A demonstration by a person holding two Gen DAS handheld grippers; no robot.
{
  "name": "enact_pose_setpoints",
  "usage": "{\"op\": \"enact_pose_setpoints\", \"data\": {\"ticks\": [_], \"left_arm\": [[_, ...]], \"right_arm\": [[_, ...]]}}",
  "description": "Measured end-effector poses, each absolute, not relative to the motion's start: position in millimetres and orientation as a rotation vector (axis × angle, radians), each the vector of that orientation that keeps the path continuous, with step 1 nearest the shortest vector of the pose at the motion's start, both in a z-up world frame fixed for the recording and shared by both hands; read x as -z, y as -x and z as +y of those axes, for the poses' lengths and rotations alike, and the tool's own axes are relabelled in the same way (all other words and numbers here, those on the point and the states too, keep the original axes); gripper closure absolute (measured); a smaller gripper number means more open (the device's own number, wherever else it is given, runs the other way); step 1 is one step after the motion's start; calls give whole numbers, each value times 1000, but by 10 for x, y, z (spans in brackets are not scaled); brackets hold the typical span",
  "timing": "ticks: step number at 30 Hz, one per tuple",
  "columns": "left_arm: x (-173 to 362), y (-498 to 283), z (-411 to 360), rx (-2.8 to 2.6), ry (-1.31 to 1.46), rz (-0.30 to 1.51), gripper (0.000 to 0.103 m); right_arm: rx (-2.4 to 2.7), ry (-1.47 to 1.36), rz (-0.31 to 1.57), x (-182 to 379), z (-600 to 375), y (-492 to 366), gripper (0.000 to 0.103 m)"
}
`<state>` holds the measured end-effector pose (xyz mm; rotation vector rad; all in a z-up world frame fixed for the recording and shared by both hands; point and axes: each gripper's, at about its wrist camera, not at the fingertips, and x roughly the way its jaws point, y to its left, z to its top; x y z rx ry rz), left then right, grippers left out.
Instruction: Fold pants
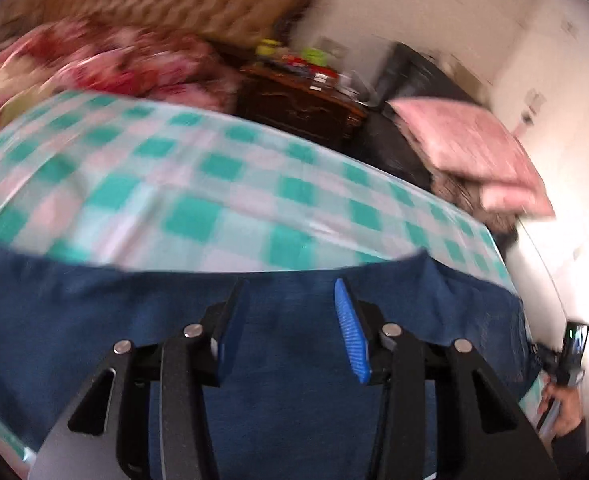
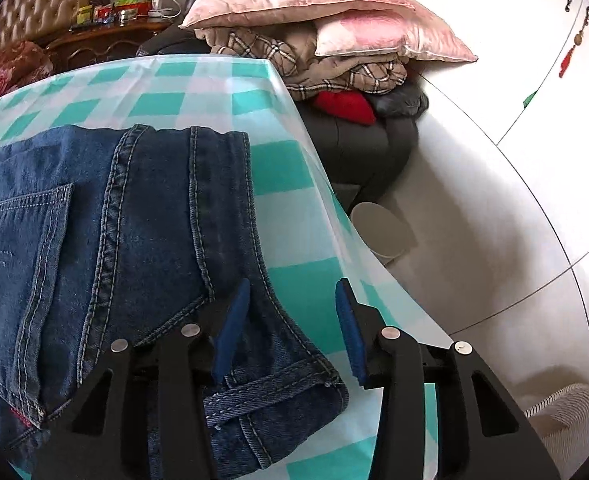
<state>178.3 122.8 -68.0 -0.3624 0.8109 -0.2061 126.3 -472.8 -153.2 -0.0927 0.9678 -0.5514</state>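
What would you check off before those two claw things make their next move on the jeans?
1. Left gripper open, fingers apart over the jeans: ok.
2. Right gripper open, nothing held: ok.
3. Right gripper lined up on the jeans edge: ok, one finger over the denim, the other over the checked cloth.
4. Jeans lying flat on the cloth: ok in the right view; the left view is too blurred to tell.
5. Jeans clear of the table edge: ok.
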Motion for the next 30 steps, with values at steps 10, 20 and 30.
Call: {"op": "enact_pose_setpoints", "data": {"ticks": [10,20,30], "left_arm": [[1000,-586,4197,-311,732,717,58],[1481,-636,4736,-226,925,803,57],[1666,-700,4889,-108,1055,758,54]], "right_arm": [[334,80,819,820,-3675,-1278,53],[-334,-60,954,1226,-1181,-1524,50],[-324,88,997,1697,-381,-1601,69]]}}
